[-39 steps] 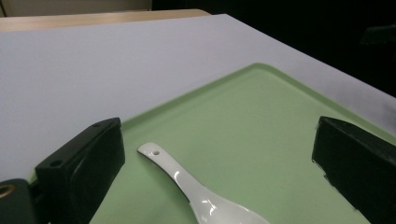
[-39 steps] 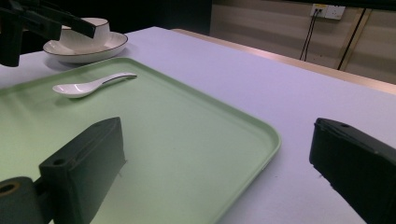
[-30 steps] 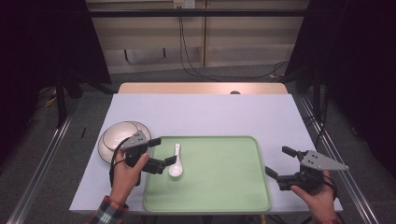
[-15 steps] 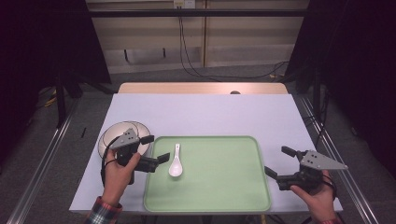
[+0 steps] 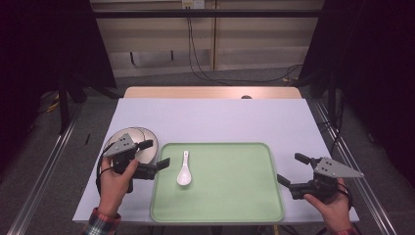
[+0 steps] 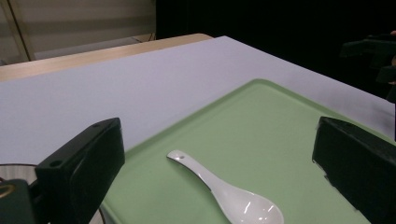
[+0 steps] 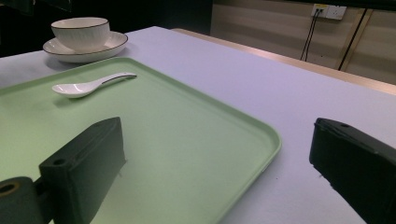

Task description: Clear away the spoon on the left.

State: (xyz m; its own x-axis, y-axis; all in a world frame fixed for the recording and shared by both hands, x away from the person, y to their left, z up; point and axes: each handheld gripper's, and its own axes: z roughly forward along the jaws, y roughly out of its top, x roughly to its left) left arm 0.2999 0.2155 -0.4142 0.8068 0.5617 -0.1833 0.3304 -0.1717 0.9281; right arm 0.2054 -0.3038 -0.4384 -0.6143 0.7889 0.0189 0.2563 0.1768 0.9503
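High view: left gripper (image 5: 155,153) lower left, jaws wide apart, empty, over the bowl (image 5: 138,142) edge by the tray (image 5: 230,205). Spoon (image 5: 184,169) lies left-centre on the tray.
Left gripper view: spoon (image 6: 229,193) bottom centre between the jaws; I'd square up on the handle.
Right gripper view: right gripper (image 7: 215,172) jaws wide, empty, at tray corner.

Pale green flat plastic tray (image 5: 230,196), plain, no pattern. Glossy white ceramic soup spoon (image 5: 184,172). White ribbed bowl (image 7: 80,31) w/ thin dark rim line, on matching white saucer (image 7: 107,46), dark-edged. Pale lavender-grey tabletop (image 5: 210,120); light wood strip at far edge. Black gripper jaws, grey top plates. Red/blue plaid sleeve cuff (image 5: 100,224).
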